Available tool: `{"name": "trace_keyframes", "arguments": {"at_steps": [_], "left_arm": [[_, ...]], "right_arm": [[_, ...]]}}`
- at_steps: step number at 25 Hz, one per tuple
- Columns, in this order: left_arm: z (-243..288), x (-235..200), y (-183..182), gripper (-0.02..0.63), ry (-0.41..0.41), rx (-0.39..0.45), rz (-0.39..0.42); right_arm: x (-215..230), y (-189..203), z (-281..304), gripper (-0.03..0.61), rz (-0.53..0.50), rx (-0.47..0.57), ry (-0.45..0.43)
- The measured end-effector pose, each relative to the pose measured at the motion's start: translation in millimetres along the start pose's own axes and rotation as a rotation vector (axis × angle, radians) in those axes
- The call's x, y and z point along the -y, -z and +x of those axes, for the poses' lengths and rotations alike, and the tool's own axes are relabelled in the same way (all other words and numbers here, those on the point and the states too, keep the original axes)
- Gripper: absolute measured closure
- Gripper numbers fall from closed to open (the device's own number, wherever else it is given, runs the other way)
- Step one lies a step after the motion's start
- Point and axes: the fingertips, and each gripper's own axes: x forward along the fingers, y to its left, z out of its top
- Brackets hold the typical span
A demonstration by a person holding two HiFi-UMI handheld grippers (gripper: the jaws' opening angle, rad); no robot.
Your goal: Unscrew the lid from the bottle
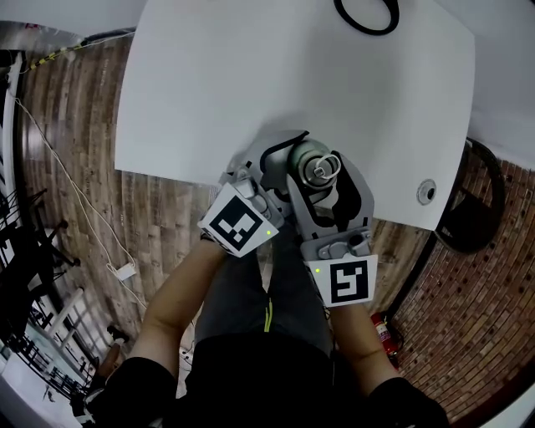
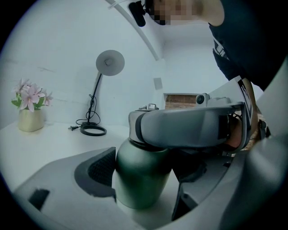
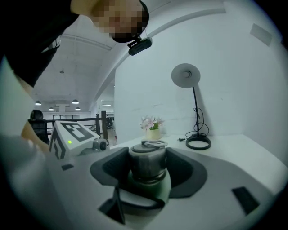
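Observation:
A dark green bottle (image 2: 141,177) with a metal lid (image 3: 147,161) stands at the near edge of the white table (image 1: 251,84). My left gripper (image 1: 280,167) comes in from the left, its pads closed on the bottle's body (image 2: 135,188). From the near side my right gripper (image 1: 322,180) reaches over the top, and its dark pads sit against both sides of the lid (image 1: 320,170). In the left gripper view, the right gripper's grey jaw crosses above the bottle's shoulder and hides the lid. The green shoulder (image 3: 155,191) shows just under the lid.
A desk lamp (image 3: 186,76) with a ring base (image 1: 366,17) and cord stands at the table's far side. A small vase of pink flowers (image 2: 30,105) sits further left. A small round fitting (image 1: 426,191) lies near the table's right edge. Wooden floor lies below.

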Motion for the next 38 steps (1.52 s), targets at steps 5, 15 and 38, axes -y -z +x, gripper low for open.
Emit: {"name": "trace_keyframes", "arguments": {"at_steps": [5, 15, 38], "left_arm": [[-2.2, -1.4, 1.4, 0.255, 0.004, -0.001, 0.007], [-0.7, 1.3, 2.2, 0.253, 0.009, -0.003, 0.010], [-2.0, 1.8, 10.9, 0.253, 0.014, -0.057, 0.030]], "right_arm": [[-6.2, 5.9, 0.1, 0.314, -0.032, -0.034, -0.115], [-17.1, 16.5, -7.2, 0.308, -0.106, -0.158, -0.681], [-14.9, -14.6, -13.3, 0.308, -0.078, -0.088, -0.654]]}}
